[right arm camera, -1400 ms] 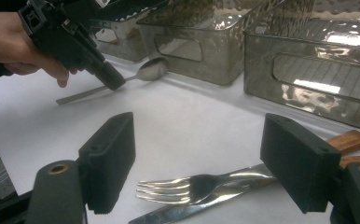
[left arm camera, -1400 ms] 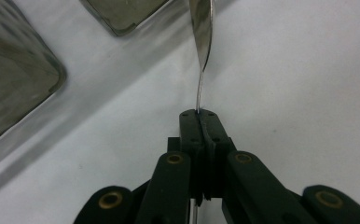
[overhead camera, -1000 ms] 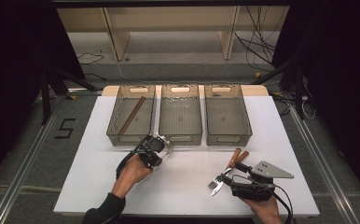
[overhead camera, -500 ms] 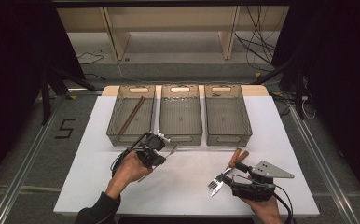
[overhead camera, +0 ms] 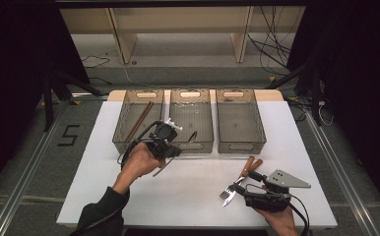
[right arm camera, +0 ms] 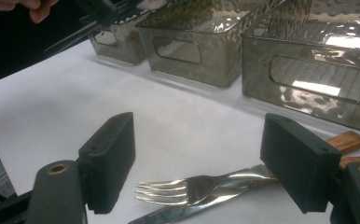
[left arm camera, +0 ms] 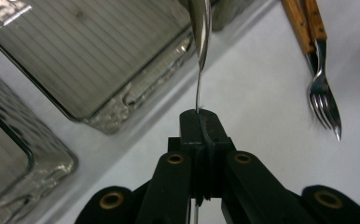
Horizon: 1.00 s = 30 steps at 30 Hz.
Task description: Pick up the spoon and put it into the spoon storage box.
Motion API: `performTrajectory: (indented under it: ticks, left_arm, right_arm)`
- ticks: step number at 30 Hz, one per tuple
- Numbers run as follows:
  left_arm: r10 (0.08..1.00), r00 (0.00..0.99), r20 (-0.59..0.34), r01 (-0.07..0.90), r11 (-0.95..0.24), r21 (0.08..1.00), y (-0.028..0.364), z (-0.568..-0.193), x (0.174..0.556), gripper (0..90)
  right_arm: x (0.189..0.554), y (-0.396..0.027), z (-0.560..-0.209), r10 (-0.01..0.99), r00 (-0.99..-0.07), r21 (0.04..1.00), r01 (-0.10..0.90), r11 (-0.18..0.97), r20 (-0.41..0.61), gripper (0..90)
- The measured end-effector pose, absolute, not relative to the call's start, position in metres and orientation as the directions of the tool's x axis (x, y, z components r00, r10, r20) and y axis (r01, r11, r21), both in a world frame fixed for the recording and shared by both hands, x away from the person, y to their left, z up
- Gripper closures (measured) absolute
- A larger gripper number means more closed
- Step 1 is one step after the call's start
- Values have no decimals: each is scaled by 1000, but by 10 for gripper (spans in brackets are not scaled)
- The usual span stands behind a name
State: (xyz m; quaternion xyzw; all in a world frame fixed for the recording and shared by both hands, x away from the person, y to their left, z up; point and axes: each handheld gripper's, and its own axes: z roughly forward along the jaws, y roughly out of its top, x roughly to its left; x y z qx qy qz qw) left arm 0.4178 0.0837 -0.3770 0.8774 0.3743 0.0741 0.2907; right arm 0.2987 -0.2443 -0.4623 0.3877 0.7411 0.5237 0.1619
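Observation:
My left gripper (overhead camera: 174,151) hangs above the table in front of the left and middle bins, shut on a slim metal utensil (left arm camera: 199,28) that shows edge-on beyond the jaw tips (left arm camera: 200,122). Which kind of utensil it is I cannot tell. A fork (overhead camera: 229,191) and a knife (right arm camera: 178,212) with wooden handles (overhead camera: 251,164) lie side by side at the front right of the white table (overhead camera: 193,196). My right gripper (overhead camera: 244,189) rests low over them, open, its pads (right arm camera: 110,156) standing either side of the fork (right arm camera: 187,189) without touching it.
Three clear bins stand in a row at the back: the left bin (overhead camera: 124,135) holds brown sticks (overhead camera: 139,120), the middle bin (overhead camera: 190,93) and the right bin (overhead camera: 239,145) look bare inside. Dark floor, rails and cables surround the table.
My left hand has lifted the utensil off the table and carried it up toward the bins. The right gripper has stayed where it was.

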Motion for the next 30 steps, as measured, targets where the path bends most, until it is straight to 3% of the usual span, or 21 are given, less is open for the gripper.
performTrajectory:
  ticks: [12, 30]
  left_arm:
    - [736, 671, -89, 618, -488, 616, 79, -355, 466, 893]
    - [786, 615, -61, 639, -452, 622, 69, -359, 527, 893]
  right_arm:
    - [299, -245, -462, 743, -649, 903, 403, 151, 165, 270]
    - [299, -246, -462, 741, -650, 902, 405, 148, 170, 270]
